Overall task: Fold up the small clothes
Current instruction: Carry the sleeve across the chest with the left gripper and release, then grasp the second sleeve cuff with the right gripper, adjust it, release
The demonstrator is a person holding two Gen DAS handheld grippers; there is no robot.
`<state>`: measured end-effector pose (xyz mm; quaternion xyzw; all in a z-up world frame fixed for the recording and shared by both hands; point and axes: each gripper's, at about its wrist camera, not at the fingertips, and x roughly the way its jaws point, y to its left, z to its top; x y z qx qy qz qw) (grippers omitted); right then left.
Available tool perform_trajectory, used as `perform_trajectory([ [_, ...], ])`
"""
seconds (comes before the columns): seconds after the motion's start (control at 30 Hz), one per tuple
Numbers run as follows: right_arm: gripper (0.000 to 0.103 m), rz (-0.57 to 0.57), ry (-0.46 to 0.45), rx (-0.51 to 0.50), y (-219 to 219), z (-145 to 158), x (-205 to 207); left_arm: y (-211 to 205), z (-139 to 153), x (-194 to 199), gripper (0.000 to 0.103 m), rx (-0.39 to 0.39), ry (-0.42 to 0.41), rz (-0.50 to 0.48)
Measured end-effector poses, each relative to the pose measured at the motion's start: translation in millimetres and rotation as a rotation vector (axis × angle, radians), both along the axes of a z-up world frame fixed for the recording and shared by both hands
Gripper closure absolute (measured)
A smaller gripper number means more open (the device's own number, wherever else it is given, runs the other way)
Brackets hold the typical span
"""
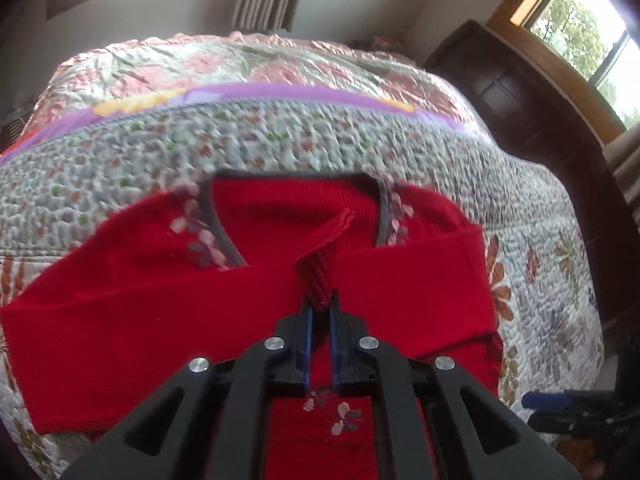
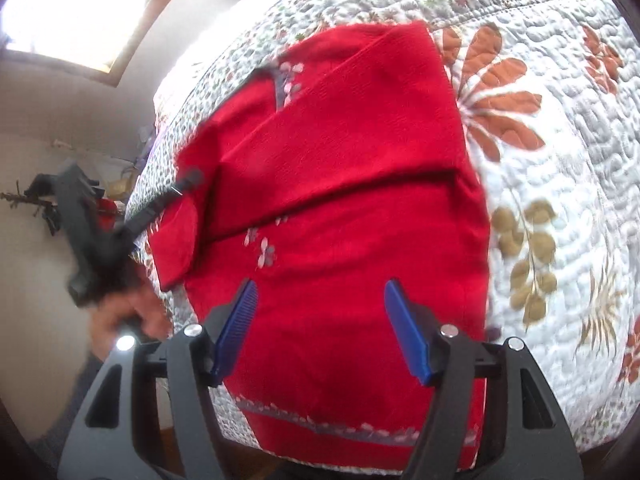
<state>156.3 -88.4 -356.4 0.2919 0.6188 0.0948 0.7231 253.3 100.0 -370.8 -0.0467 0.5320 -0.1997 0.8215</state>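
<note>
Floral quilt, red sweater sleeves folded in, left gripper pinching cuff, right gripper spread wide, empty.

Both views were daylit and moderately bright. Light entered through a window at the upper right of the left wrist view, blown out to near white, and through a second overexposed window at the upper left of the right wrist view. Glare washed the quilt beneath it. Fisheye distortion bowed the bed edges and darkened the corners. Motion blur softened the red garment and the left gripper.
</note>
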Motion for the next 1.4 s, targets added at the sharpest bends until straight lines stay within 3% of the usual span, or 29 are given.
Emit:
perform_trajectory([
  [0.13, 0.036, 0.021, -0.014, 0.077, -0.3, -9.9, 28.4, -14.4, -25.8, -12.0, 0.094, 0.021, 0.049, -0.035],
  [0.17, 0.035, 0.033, -0.024, 0.080, 1.2, -12.8, 38.9, -13.8, -26.8, -13.4, 0.087, 0.013, 0.055, -0.036],
  [0.27, 0.034, 0.079, -0.041, 0.127, 14.4, -20.1, 62.6, -4.2, -20.8, -22.8, 0.050, -0.024, 0.059, -0.028],
  [0.33, 0.037, 0.117, -0.047, 0.180, 28.9, -28.9, 79.8, 10.9, -9.9, -32.4, 0.041, -0.059, 0.049, -0.003],
  [0.4, 0.049, 0.146, -0.040, 0.198, 41.5, -40.0, 95.8, 26.6, -5.5, -44.8, 0.041, -0.085, 0.073, 0.028],
  [0.47, 0.054, 0.185, -0.033, 0.198, 55.7, -52.7, 110.0, 39.1, -1.9, -58.0, 0.041, -0.095, 0.090, 0.047],
  [0.83, 0.054, 0.250, -0.041, 0.109, 87.0, -80.9, 136.0, 100.3, -4.4, -135.7, 0.040, -0.082, 0.198, 0.164],
  [0.97, 0.093, 0.277, -0.007, 0.135, 93.9, -85.6, 141.2, 113.0, -9.2, -147.3, 0.040, -0.089, 0.236, 0.211],
  [1.03, 0.095, 0.278, -0.003, 0.131, 94.8, -85.0, 141.4, 119.3, -10.4, -151.1, 0.040, -0.087, 0.247, 0.228],
  [1.2, 0.099, 0.267, -0.029, 0.128, 90.8, -62.4, 143.4, 123.2, -6.4, -153.6, 0.040, -0.076, 0.245, 0.233],
  [1.4, 0.099, 0.260, -0.146, 0.069, 57.9, 4.9, 146.7, 124.8, 1.7, -153.7, 0.040, -0.075, 0.235, 0.241],
])
